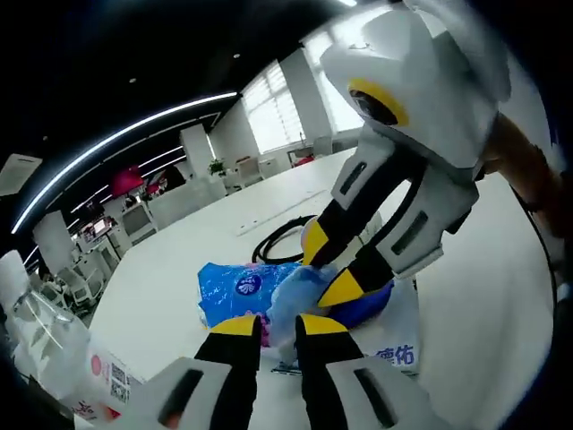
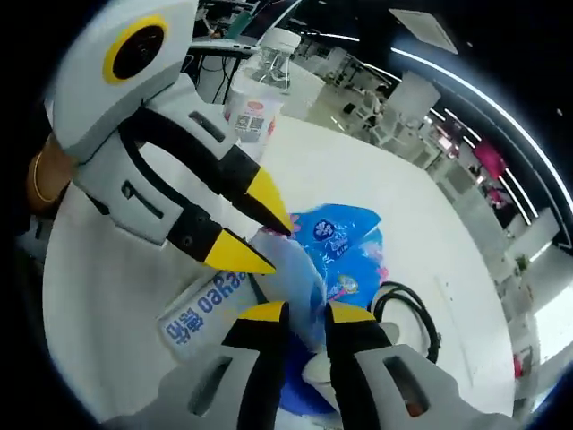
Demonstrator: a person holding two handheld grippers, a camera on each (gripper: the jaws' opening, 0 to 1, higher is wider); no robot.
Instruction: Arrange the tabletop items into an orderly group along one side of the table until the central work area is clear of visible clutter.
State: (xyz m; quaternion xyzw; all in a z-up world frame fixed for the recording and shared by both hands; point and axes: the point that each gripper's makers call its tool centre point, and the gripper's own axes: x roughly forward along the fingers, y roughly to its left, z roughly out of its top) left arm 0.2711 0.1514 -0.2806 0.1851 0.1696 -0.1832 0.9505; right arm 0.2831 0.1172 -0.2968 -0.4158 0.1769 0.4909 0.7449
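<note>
A blue tissue pack in crinkled blue plastic wrap lies on the white table. My left gripper rises from the bottom of the left gripper view, its yellow-tipped jaws shut on a loose fold of that wrap. My right gripper comes in from the upper right and pinches the same wrap just behind. In the right gripper view, my right gripper holds the pale blue wrap, the left gripper bites it from the left, and the blue pack lies beyond.
A coiled black cable lies behind the pack, also visible as the cable. A flat white packet with blue lettering sits under the grippers. A clear bottle with a red label stands near the table edge. Office desks lie beyond.
</note>
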